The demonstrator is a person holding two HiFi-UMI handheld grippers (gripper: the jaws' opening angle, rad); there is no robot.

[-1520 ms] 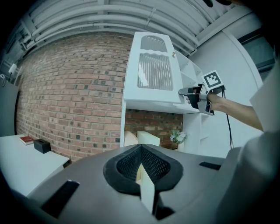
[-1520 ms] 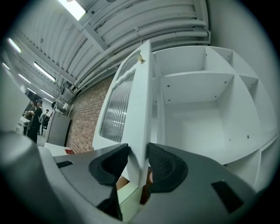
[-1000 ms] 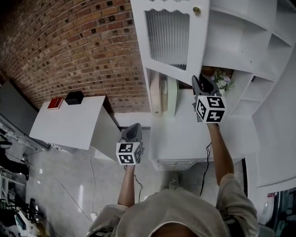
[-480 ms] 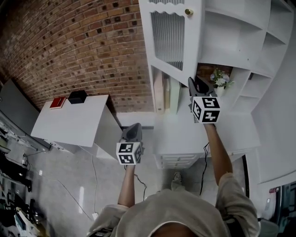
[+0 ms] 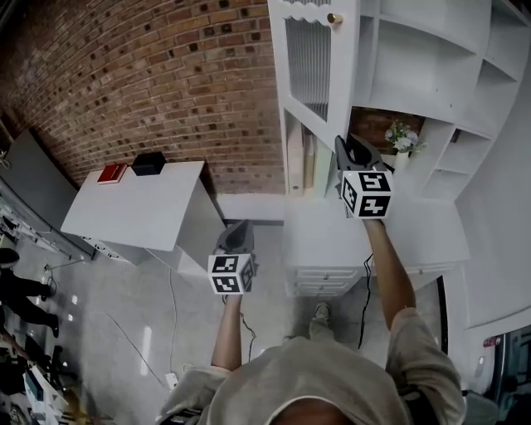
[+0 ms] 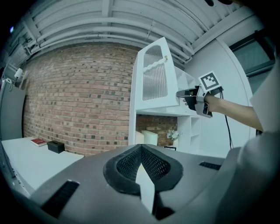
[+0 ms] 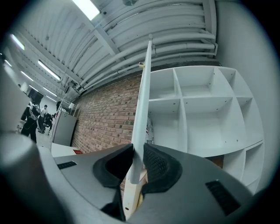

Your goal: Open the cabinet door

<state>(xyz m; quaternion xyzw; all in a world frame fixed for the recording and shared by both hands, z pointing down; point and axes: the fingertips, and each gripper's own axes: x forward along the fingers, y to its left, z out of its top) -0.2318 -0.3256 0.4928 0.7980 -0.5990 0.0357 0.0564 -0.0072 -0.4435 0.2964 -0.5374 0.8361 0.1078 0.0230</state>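
The white cabinet door [image 5: 311, 58] with ribbed glass and a brass knob [image 5: 334, 18] stands swung out from the shelf unit. In the right gripper view its edge [image 7: 142, 109] runs up between my jaws. My right gripper [image 5: 342, 146] is shut on the door's lower edge, and its jaws have just been closing on it. The left gripper view shows that gripper [image 6: 180, 93] at the door [image 6: 153, 78]. My left gripper [image 5: 241, 226] hangs lower and to the left, over the floor, shut with nothing in it [image 6: 141, 148].
Open white shelves [image 5: 415, 58] lie behind the door, with flowers [image 5: 401, 137] and upright boxes [image 5: 300, 162] below. A white drawer unit [image 5: 332, 249] stands under my right arm. A white table [image 5: 141, 207] at left carries a red book [image 5: 112, 173] and a black box [image 5: 149, 163]. People [image 7: 33, 118] stand far off.
The door has swung further out and now shows more nearly edge-on. My right gripper stayed on its lower edge and moved with it. The left gripper keeps its pose.
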